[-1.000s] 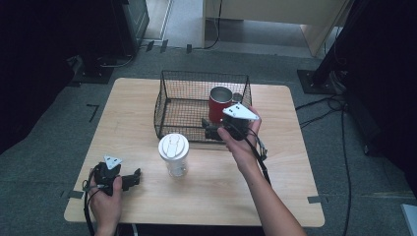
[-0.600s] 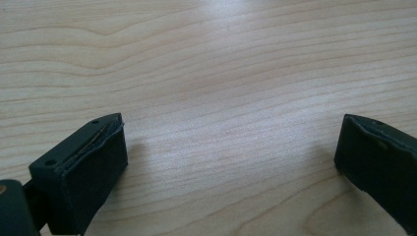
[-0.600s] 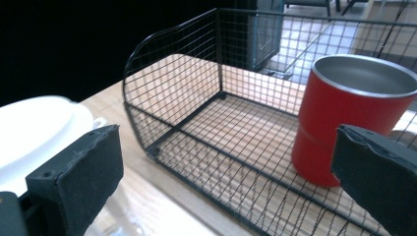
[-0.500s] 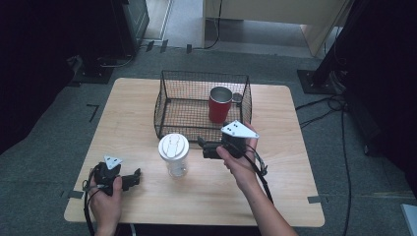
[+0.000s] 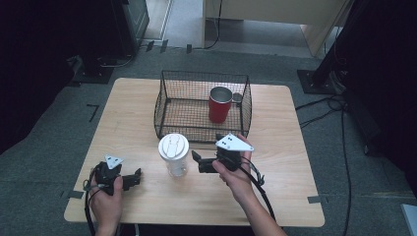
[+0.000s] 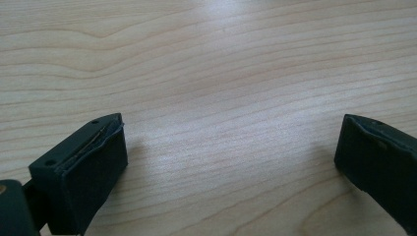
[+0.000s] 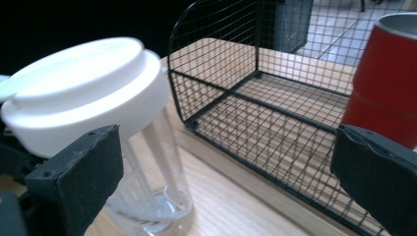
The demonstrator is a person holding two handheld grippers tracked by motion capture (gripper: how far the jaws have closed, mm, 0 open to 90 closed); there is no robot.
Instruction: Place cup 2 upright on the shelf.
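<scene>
Cup (image 5: 173, 155) stands upright, white lid up, beside right tool (image 5: 198, 162)

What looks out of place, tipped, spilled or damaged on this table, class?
Nothing stands out. The lidded clear cup stands upright on the table, the red cup upright in the wire basket, with no spill visible.

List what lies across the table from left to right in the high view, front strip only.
Left gripper → clear cup with white lid → right gripper, jaws open and pointing at the cup.
</scene>
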